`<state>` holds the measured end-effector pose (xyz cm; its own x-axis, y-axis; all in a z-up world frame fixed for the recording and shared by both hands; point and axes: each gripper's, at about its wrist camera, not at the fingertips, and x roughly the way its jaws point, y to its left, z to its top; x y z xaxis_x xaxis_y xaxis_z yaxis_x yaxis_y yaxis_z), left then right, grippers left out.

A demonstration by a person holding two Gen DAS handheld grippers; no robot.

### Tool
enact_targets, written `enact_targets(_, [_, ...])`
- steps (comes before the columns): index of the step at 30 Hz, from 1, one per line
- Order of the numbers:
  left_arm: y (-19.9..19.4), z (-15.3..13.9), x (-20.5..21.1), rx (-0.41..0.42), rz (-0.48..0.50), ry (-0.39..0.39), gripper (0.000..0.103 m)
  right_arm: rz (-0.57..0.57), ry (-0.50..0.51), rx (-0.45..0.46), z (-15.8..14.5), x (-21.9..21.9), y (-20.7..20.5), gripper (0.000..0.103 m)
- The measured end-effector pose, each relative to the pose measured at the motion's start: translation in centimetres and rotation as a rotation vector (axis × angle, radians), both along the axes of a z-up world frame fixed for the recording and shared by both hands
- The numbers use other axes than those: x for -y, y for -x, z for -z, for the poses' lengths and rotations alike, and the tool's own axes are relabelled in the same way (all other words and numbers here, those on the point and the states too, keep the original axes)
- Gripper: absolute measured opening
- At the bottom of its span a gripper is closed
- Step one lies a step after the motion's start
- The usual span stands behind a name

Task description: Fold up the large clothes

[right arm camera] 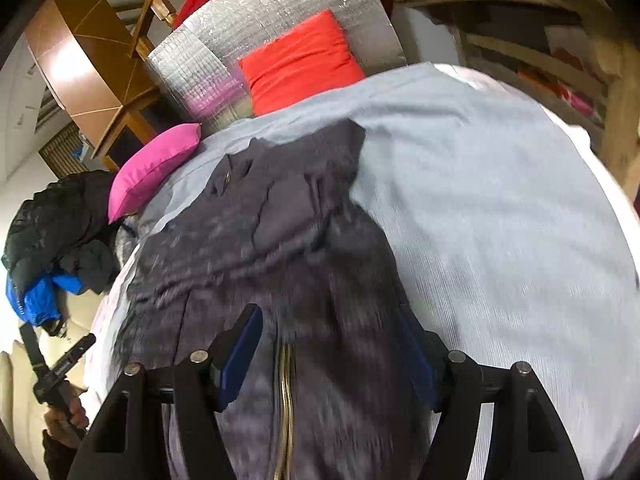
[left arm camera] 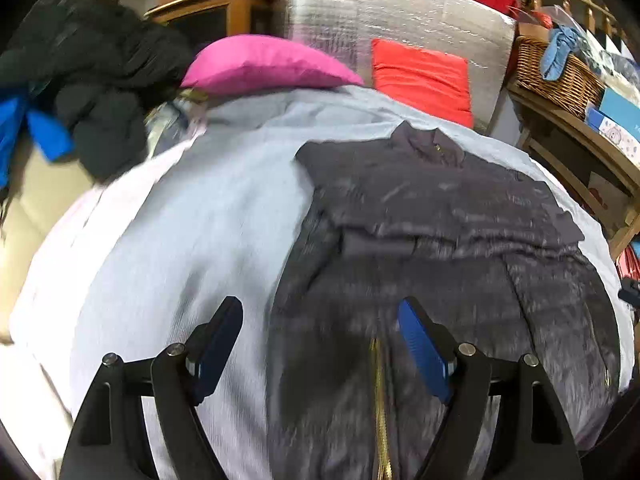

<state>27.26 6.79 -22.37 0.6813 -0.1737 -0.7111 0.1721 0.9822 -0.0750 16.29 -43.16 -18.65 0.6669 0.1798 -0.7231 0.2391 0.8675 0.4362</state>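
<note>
A dark grey quilted jacket (left arm camera: 440,220) lies spread on a pale blue sheet (left arm camera: 200,220), collar at the far end and gold zip (left arm camera: 380,400) running toward me. My left gripper (left arm camera: 320,308) hovers open over the jacket's left edge, nothing between its blue pads. In the right wrist view the same jacket (right arm camera: 280,248) fills the middle, and my right gripper (right arm camera: 330,316) stands open above its zip (right arm camera: 286,380), holding nothing. A hand (right arm camera: 68,416) at the lower left holds the other gripper's handle. Both views are motion-blurred.
A pink pillow (left arm camera: 264,64) and a red pillow (left arm camera: 420,76) rest at the head of the bed against a silver foil mat (left arm camera: 380,8). A heap of dark and blue clothes (left arm camera: 92,80) sits at the left. A wicker basket (left arm camera: 556,76) on wooden shelving stands at the right.
</note>
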Motion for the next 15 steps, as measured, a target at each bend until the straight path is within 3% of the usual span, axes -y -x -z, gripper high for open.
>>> enact_targets(4, [2.7,0.4,-0.9,-0.011,-0.043,0.041,0.081,-0.009,-0.005,-0.007,0.4,-0.9,2.9,0.071])
enact_targets(10, [6.5,0.5,0.3,-0.004,-0.028,0.02,0.081,-0.03,-0.016,0.043,-0.1,-2.2,5.9,0.071])
enact_targets(15, [8.9,0.4,0.5,0.001,-0.003,0.0,0.082,-0.039,-0.034,0.01,0.1,-3.1,6.7,0.072])
